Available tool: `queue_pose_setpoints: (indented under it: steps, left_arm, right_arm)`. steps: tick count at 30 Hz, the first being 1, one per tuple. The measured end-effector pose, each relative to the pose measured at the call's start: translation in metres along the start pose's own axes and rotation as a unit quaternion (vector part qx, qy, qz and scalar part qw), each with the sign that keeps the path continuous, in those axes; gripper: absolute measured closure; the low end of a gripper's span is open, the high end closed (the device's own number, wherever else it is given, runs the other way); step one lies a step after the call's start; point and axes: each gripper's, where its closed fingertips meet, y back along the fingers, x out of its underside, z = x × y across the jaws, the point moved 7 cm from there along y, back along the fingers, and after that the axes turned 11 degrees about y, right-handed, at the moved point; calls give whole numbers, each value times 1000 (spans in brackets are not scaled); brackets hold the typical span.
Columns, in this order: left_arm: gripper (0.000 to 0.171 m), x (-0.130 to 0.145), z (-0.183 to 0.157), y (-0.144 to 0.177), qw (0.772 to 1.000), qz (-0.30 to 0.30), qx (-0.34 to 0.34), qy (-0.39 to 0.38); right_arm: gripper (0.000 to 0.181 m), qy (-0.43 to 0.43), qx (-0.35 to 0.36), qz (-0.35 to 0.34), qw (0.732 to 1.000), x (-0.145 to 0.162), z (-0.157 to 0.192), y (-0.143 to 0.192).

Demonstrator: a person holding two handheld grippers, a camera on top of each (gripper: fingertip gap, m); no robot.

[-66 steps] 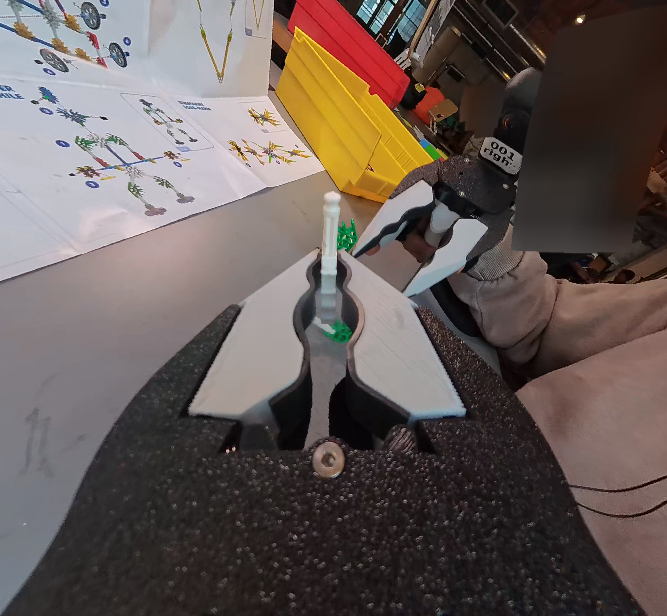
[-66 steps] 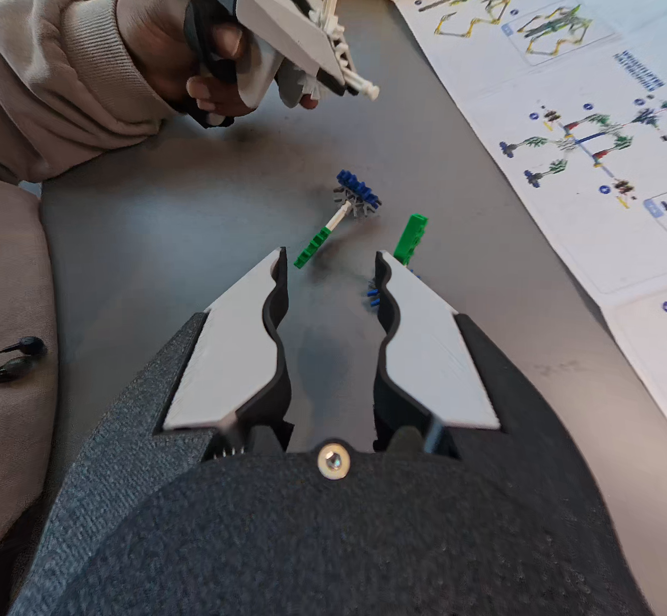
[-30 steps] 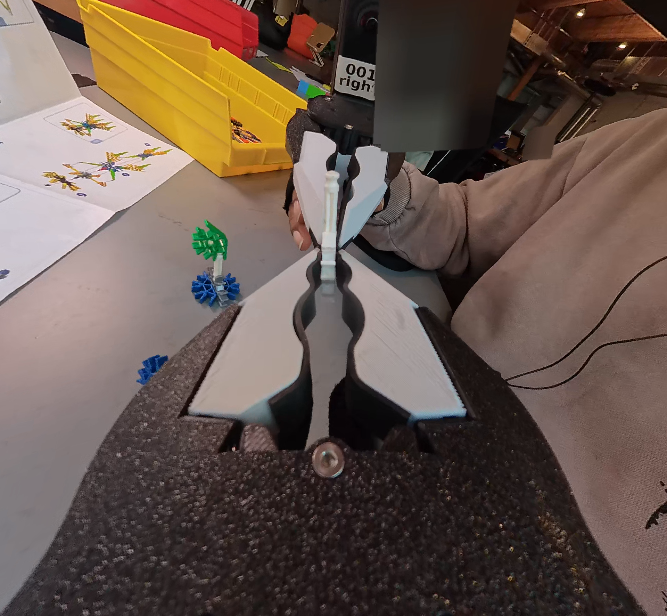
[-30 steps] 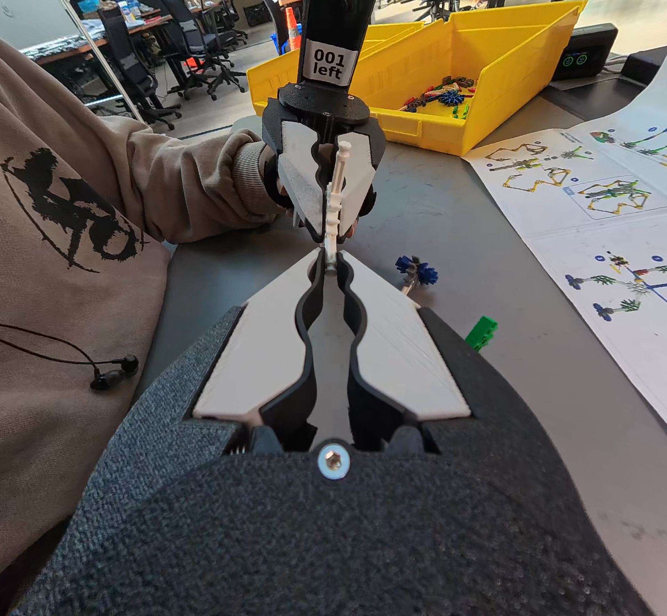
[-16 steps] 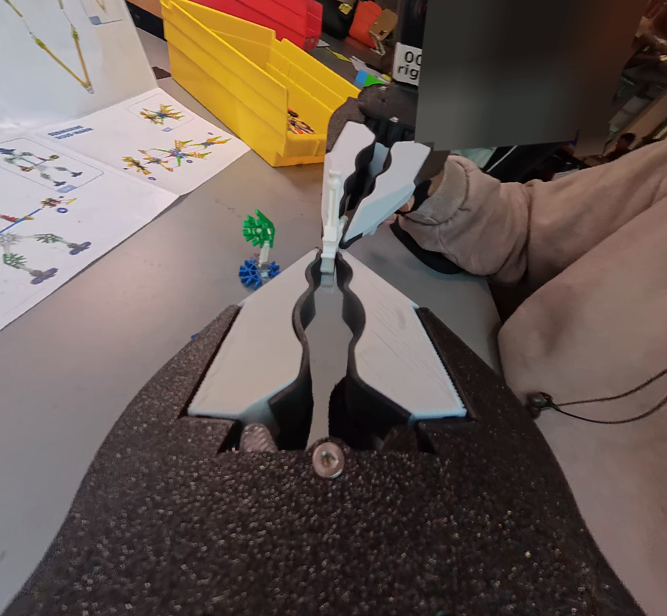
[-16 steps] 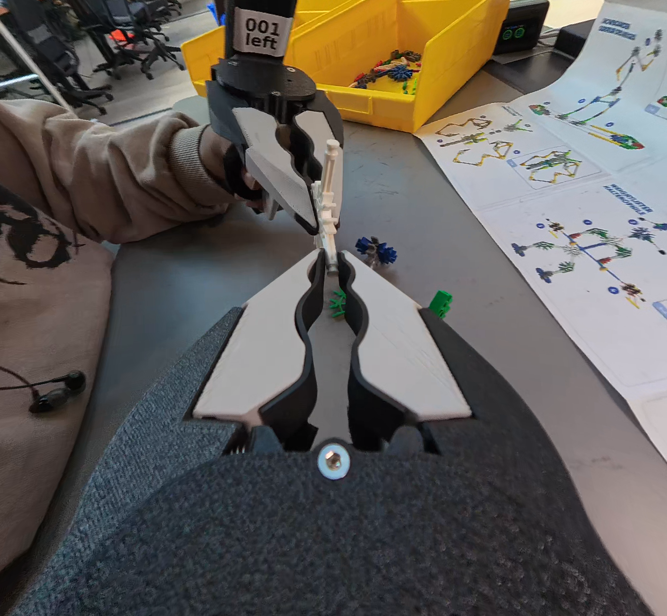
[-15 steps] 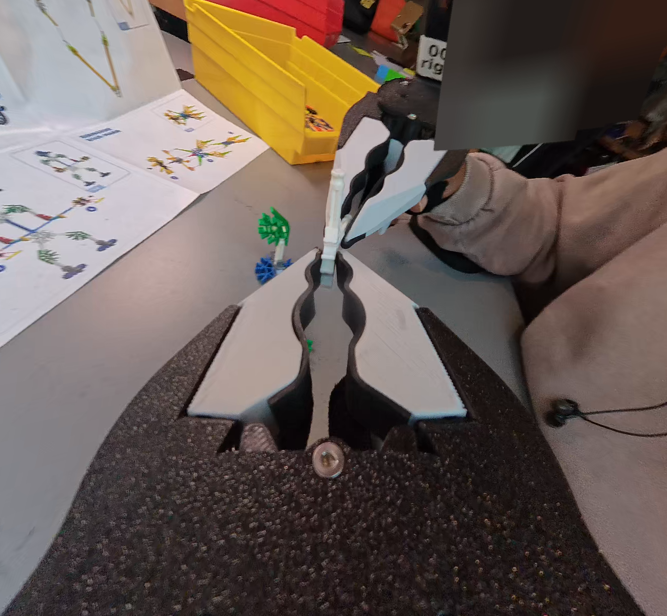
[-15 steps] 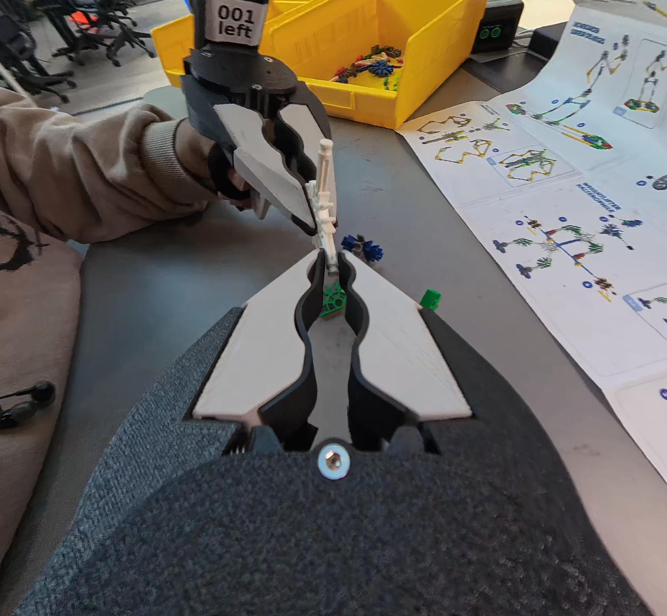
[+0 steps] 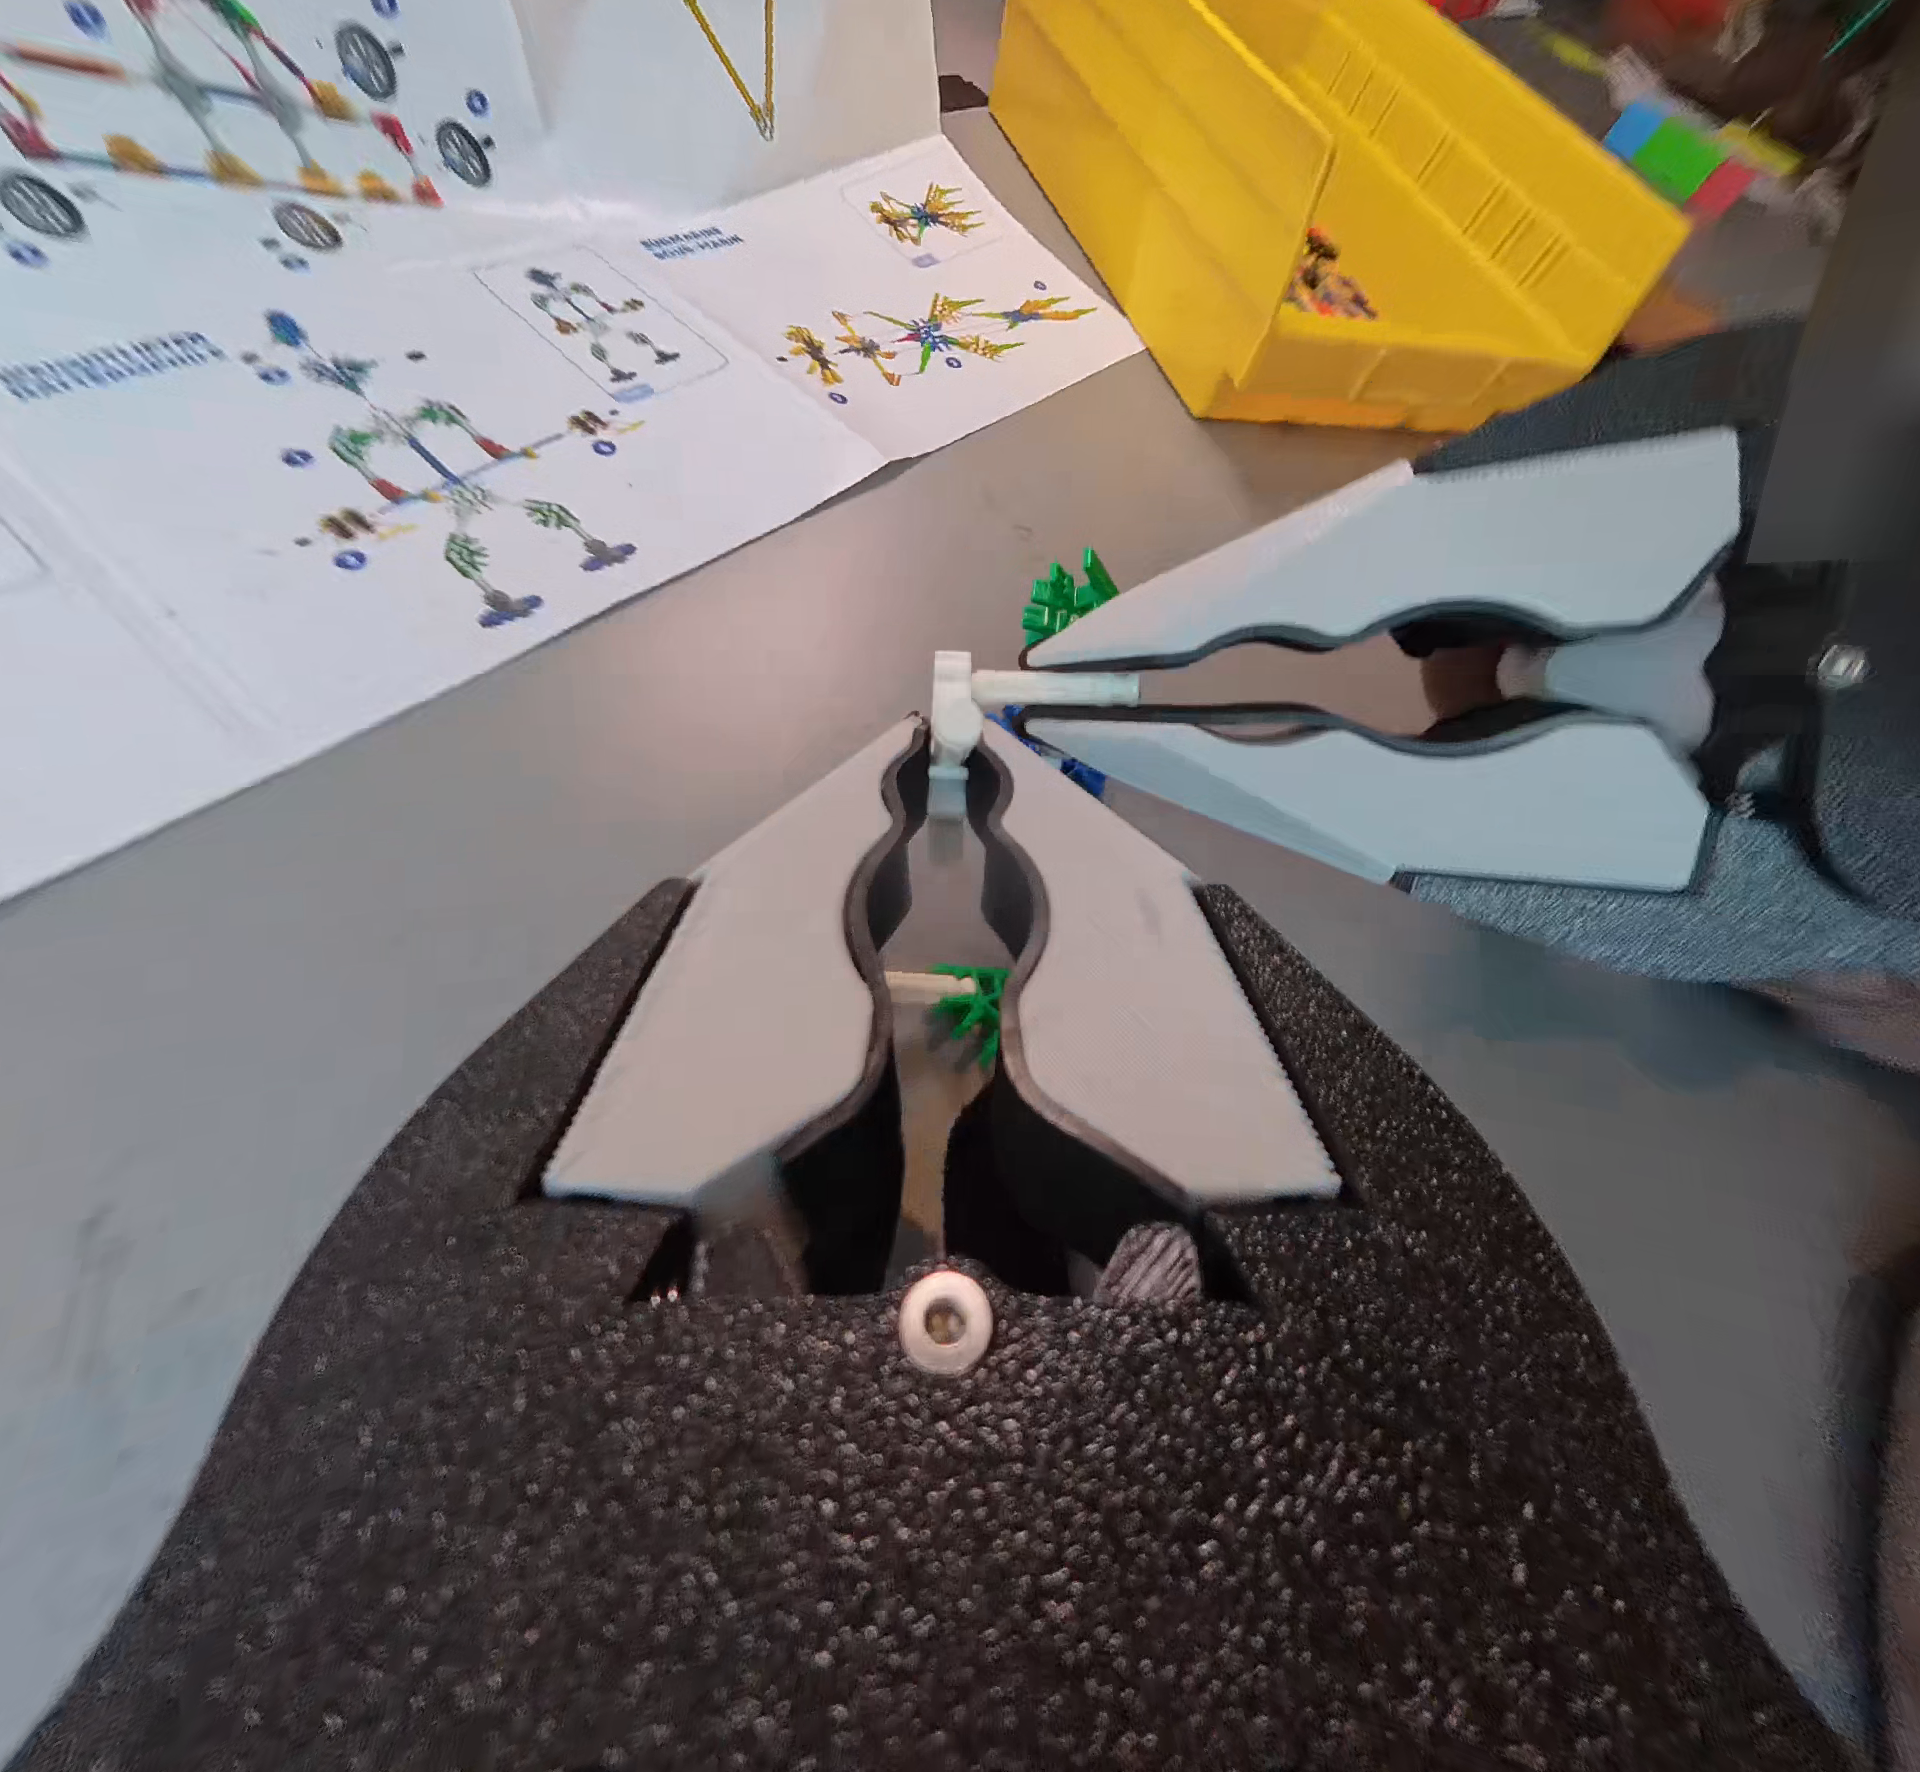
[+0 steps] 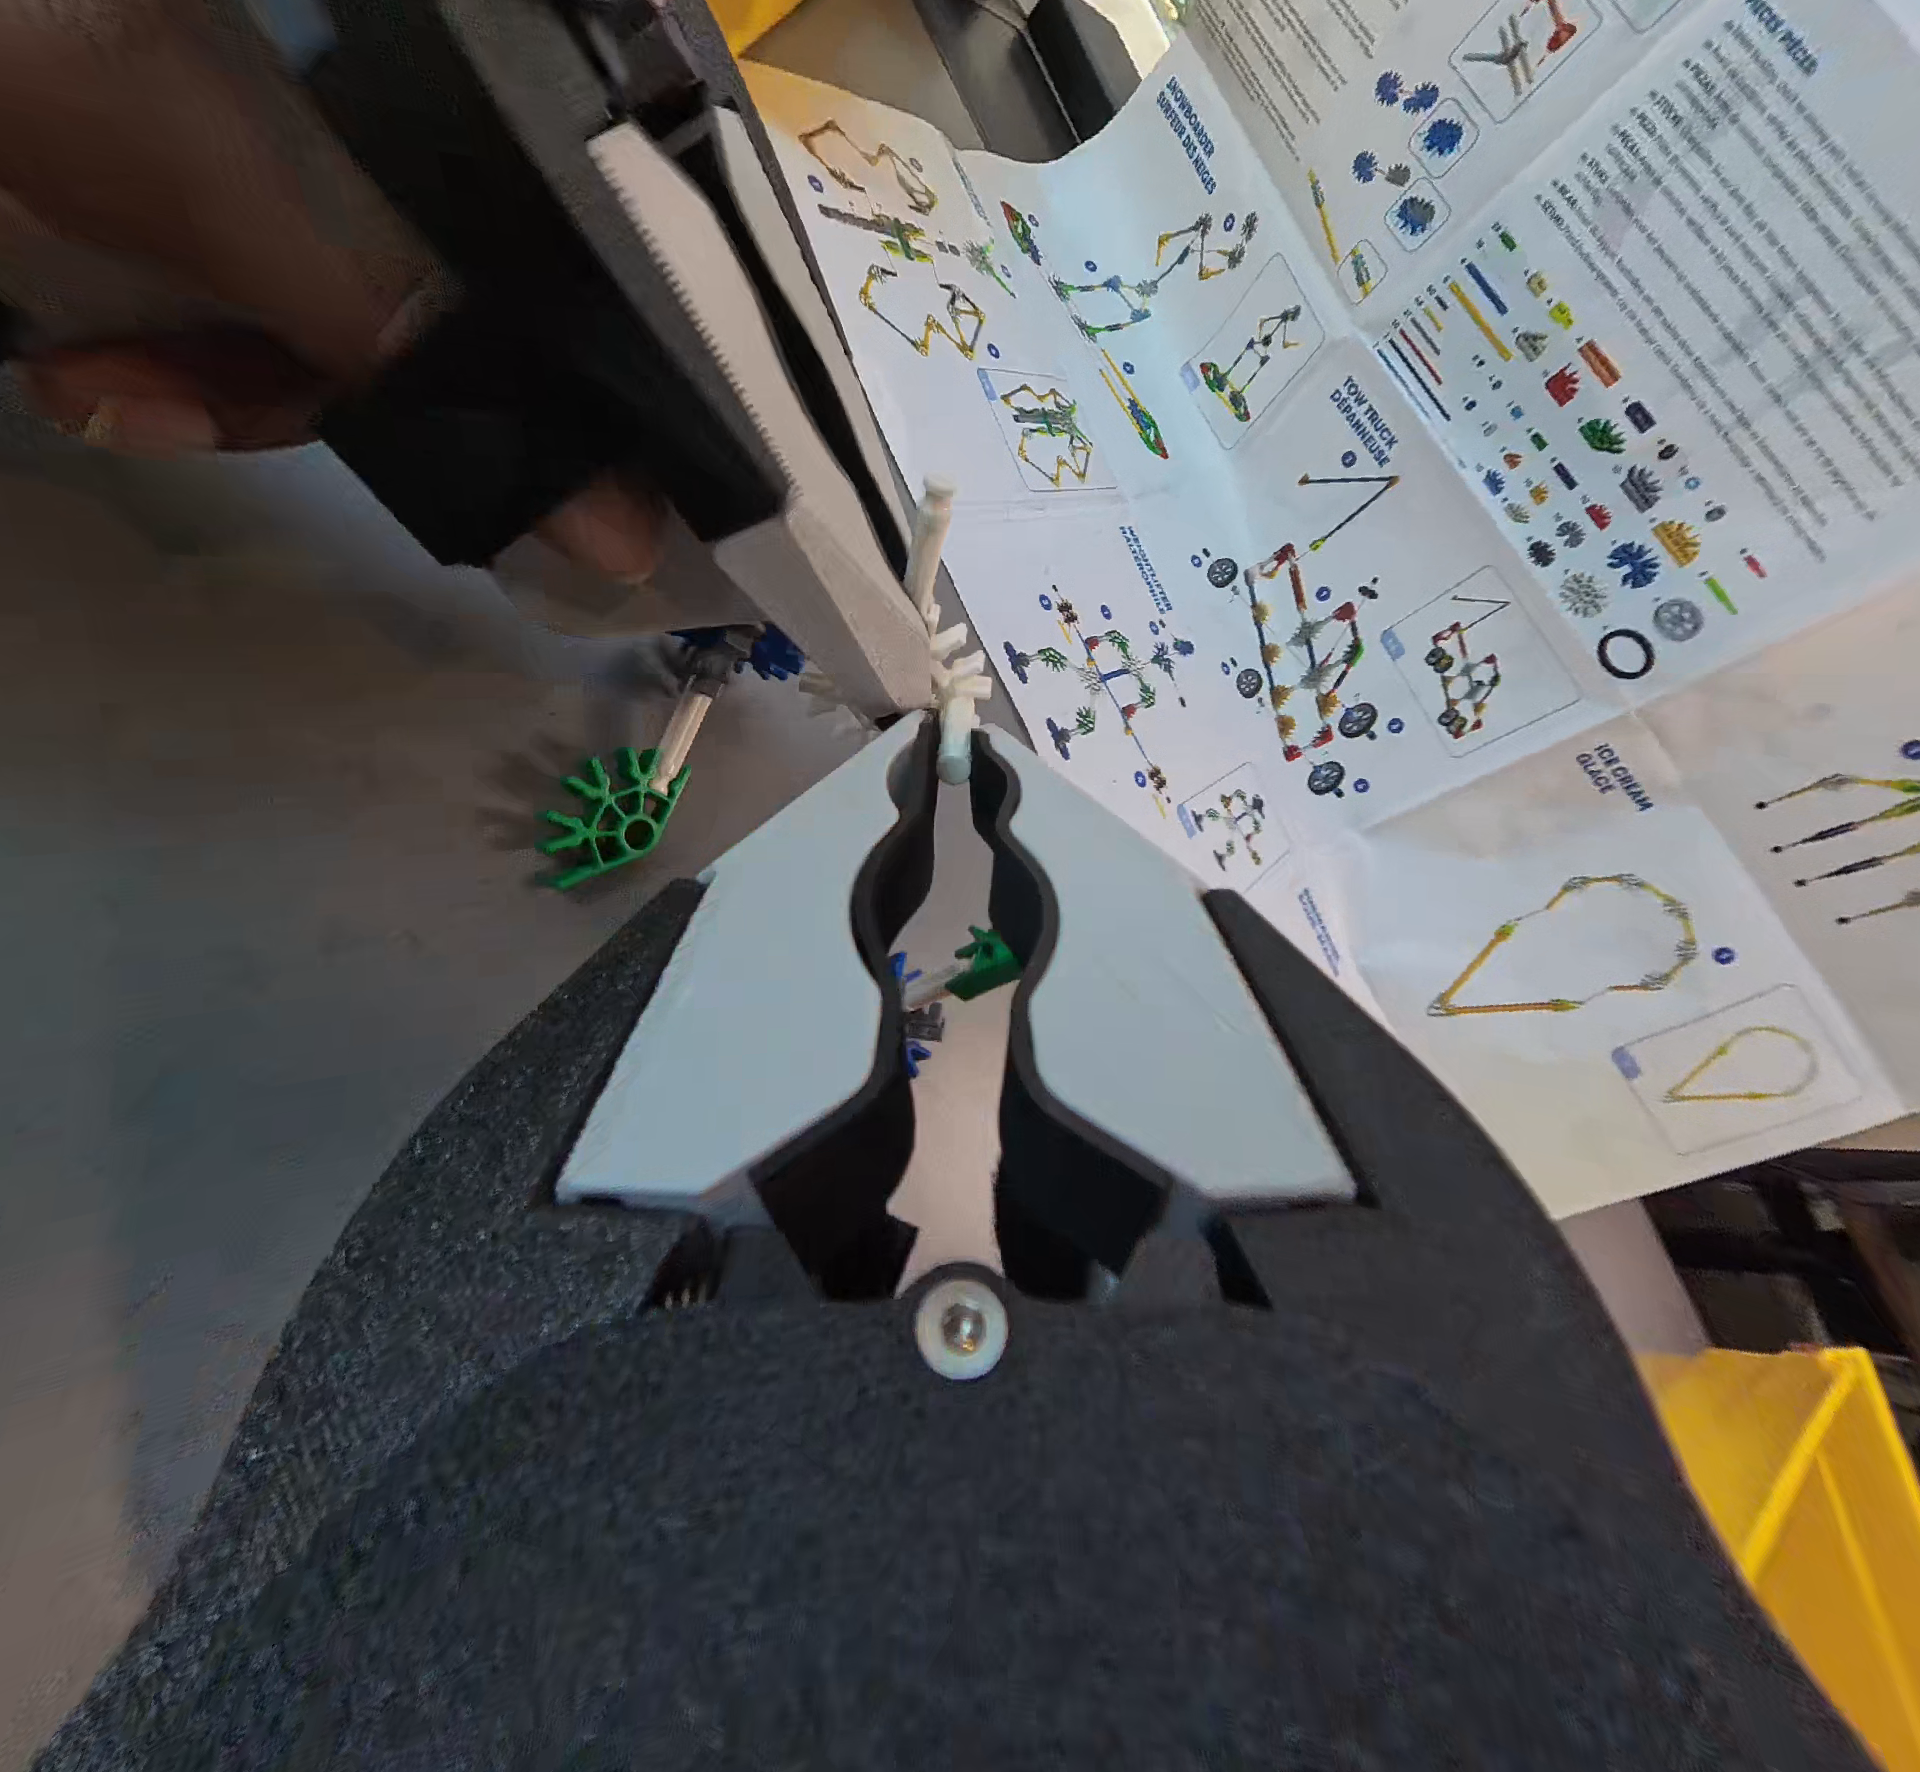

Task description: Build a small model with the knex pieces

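Grey tabletop (image 9: 312,1047) lies bare left of the left gripper (image 9: 948,754), clenched on a white rod-and-connector piece (image 9: 951,714). Right gripper (image 10: 951,748) grips apparently the same piece's rod, near the instruction sheet (image 9: 416,392) edge.

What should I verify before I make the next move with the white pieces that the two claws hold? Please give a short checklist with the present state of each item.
1. Left claw shut on the white connector: ok.
2. Right claw shut on the end of the white rod: ok.
3. Rod fully seated in the connector: cannot tell, the claw tips crowd the joint.
4. Loose green connector lies on the table, touching neither claw: ok.
5. Instruction sheet in view beside the claws: ok.
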Motion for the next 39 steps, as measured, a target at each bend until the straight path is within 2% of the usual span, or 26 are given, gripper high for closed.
queue_pose_setpoints:
  steps: [2,9,14,15,17,19,23,25,28,30,33,39]
  left_arm:
    - [166,-1,7,-4,998,12,30,49]
    - [166,-3,10,-1,991,8,72,112]
    - [166,-1,14,1,980,27,118,159]
    - [166,0,14,2,973,28,138,183]
    - [166,2,13,5,940,33,220,258]
    - [167,4,10,7,913,30,285,291]
    - [167,2,0,5,897,30,317,307]
    - [167,2,1,2,919,28,285,272]
    - [166,-3,-1,4,967,20,209,144]
    - [166,-4,-5,6,982,19,169,77]
    - [166,-2,-9,6,993,24,118,15]
    - [166,0,-16,11,994,26,51,-88]
  right_arm:
    - [178,21,3,6,1000,2,0,-4]
    - [179,101,42,-8,994,-5,2,-3]
    - [179,144,26,-68,987,-2,3,-2]
    - [179,149,26,-85,985,-2,2,0]
    - [180,147,16,-128,981,-4,-1,7]
    - [179,116,-20,-168,979,-6,-8,14]
    - [178,91,-34,-206,974,-2,-14,22]
    - [178,84,-38,-194,977,3,-13,19]
    - [175,16,-73,-200,977,9,-14,16]
    - [171,29,-77,-199,977,9,-13,18]
    - [170,73,-70,-174,980,10,-7,17]
    - [170,126,-47,-158,978,7,-1,19]
